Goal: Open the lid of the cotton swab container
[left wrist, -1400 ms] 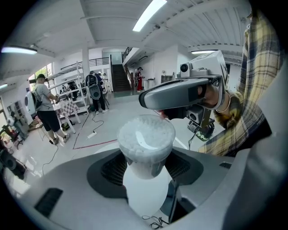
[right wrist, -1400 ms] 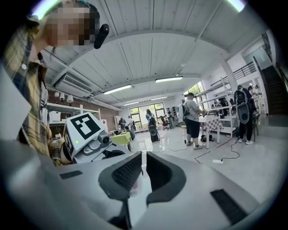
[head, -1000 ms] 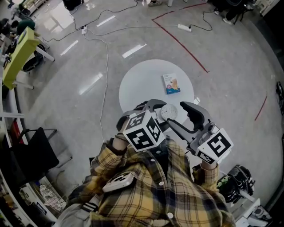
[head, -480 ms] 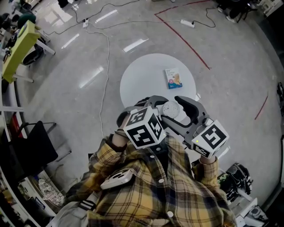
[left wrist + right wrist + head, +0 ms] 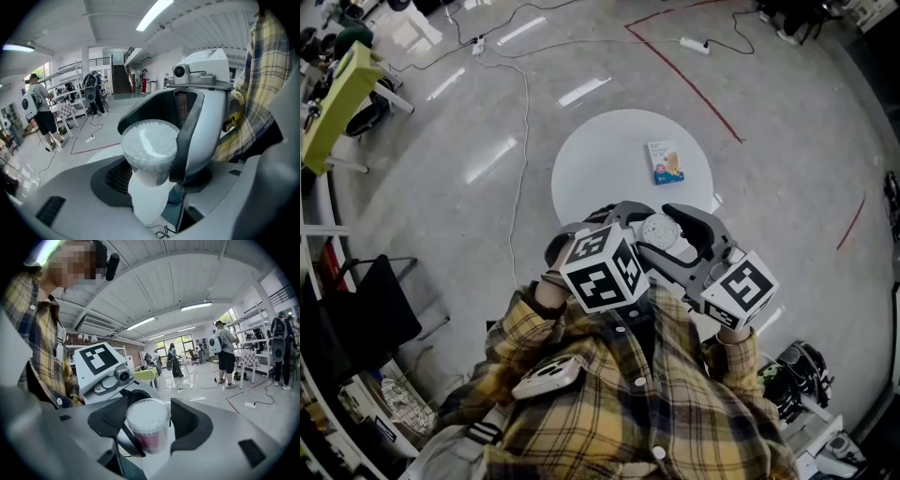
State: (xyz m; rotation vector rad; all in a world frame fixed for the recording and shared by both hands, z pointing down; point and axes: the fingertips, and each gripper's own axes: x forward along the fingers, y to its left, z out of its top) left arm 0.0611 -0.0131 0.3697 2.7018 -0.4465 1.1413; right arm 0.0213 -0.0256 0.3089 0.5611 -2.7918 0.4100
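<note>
- Over the near edge of the white round table (image 5: 600,169), the cotton swab container (image 5: 661,232) is held up in the air between the two grippers. It is clear of the tabletop, with its round top facing up.
- Left gripper (image 5: 157,180) does the holding. Its jaws stand wide, but they are closed on the lower body of the container, with a dark pad on either side.
- Right gripper (image 5: 149,423) faces it from the other side. Its jaws have just been opening and now stand as wide as they go, with the top of the container between them. A gap shows at the left pad in its own view, so it grips nothing yet.
- Lid (image 5: 147,412): it appears to be on. A rim shows round the top in the right gripper view. The cover is clear or frosted, and the swab tips show through it in the left gripper view, so I cannot be fully sure.
- Done so far, by my reading: the container is picked up and steadied, and the second gripper is placed round the lid.
- Left to do: close on the lid, then pull or twist it off while the left gripper holds the body. That is the whole of the actual opening.
- A small printed box (image 5: 664,161) lies farther out on the table, well apart from the container, and seems no part of the job.
</note>
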